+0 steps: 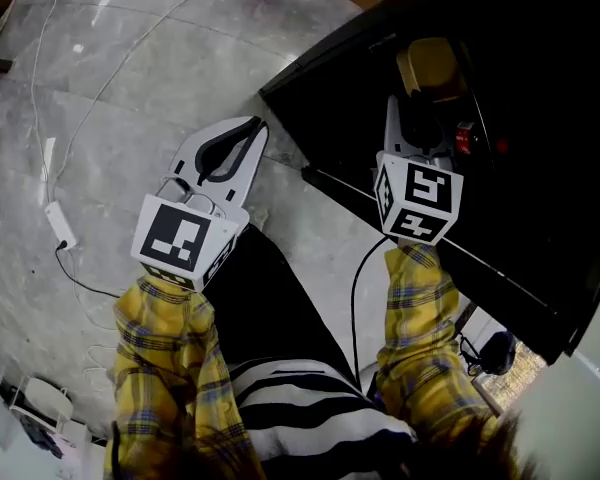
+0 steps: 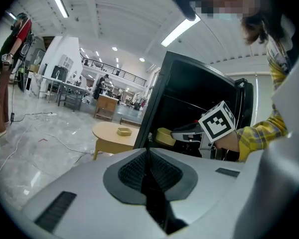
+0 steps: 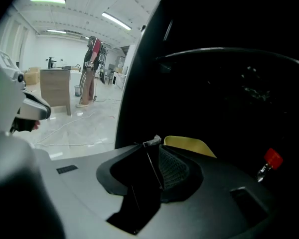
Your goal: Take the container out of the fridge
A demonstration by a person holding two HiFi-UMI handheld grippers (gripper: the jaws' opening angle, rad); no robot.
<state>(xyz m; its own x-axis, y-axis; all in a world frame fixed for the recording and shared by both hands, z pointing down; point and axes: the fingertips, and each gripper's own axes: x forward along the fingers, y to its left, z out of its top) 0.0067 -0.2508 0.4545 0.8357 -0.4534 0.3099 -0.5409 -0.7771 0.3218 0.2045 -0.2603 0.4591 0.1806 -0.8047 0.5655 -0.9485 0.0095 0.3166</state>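
So the yellow container [image 1: 432, 66] is sitting inside the black fridge [image 1: 540, 148], on a shelf a little way back from the open front. The right gripper [image 1: 417, 108] is reaching in at it. In the right gripper view its jaws stand partly apart with nothing pinched between them, and the container's near edge is just past the tips. I honestly can't tell if they're touching it yet. The left gripper [image 1: 252, 128] is hanging out over the floor, well clear of the fridge, with its jaws pressed together on nothing. My guess is the container is a light, stiff plastic tub with smooth, rounded sides, so probably a bit slippery. It's not fragile, but it'd be easy to shove backwards instead of grabbing. I'd take it at the near rim or wall, one jaw inside and one outside if it's open-topped, which I can't confirm from here. I'd also watch the small red thing [image 1: 465, 138] sitting just to its right when pulling it out.
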